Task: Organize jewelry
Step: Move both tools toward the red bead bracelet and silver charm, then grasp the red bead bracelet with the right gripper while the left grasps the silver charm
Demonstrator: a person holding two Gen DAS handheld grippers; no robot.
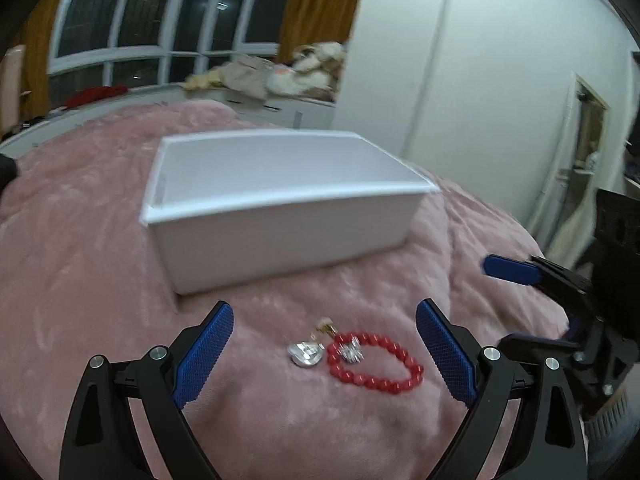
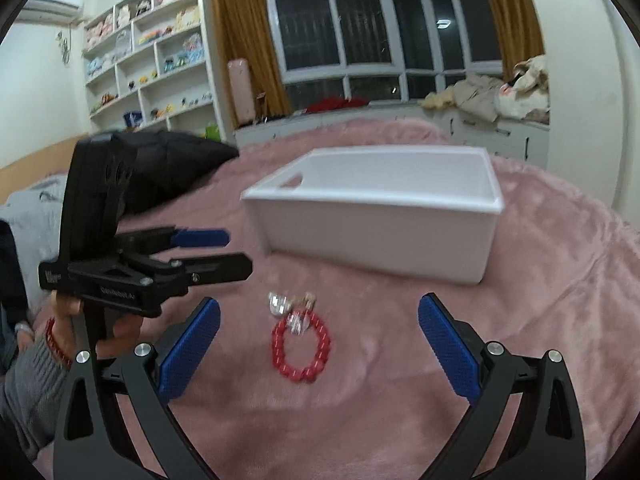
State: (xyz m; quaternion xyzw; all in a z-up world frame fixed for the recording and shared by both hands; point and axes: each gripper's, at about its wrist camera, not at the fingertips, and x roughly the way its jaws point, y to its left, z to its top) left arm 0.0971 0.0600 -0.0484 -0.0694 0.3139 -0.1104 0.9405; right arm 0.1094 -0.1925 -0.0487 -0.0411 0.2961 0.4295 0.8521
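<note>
A red bead bracelet [image 1: 374,364] lies on the pink blanket, with a small sparkly silver piece [image 1: 351,353] on its rim, a silver heart-shaped piece [image 1: 305,354] and a small gold piece [image 1: 325,326] beside it. An open white box [image 1: 280,236] stands just beyond. My left gripper [image 1: 324,356] is open and empty, jaws either side of the jewelry. In the right wrist view the bracelet [image 2: 301,347], silver pieces [image 2: 280,304] and box [image 2: 376,236] show again. My right gripper [image 2: 318,348] is open and empty above the bracelet. The left gripper [image 2: 208,252] shows at left.
The pink blanket [image 2: 540,300] covers the bed. A dark cushion [image 2: 172,160] lies at the left. Shelves with toys [image 2: 152,52] and a window seat with plush toys [image 2: 512,88] stand behind. The right gripper [image 1: 516,270] shows at the right edge of the left wrist view.
</note>
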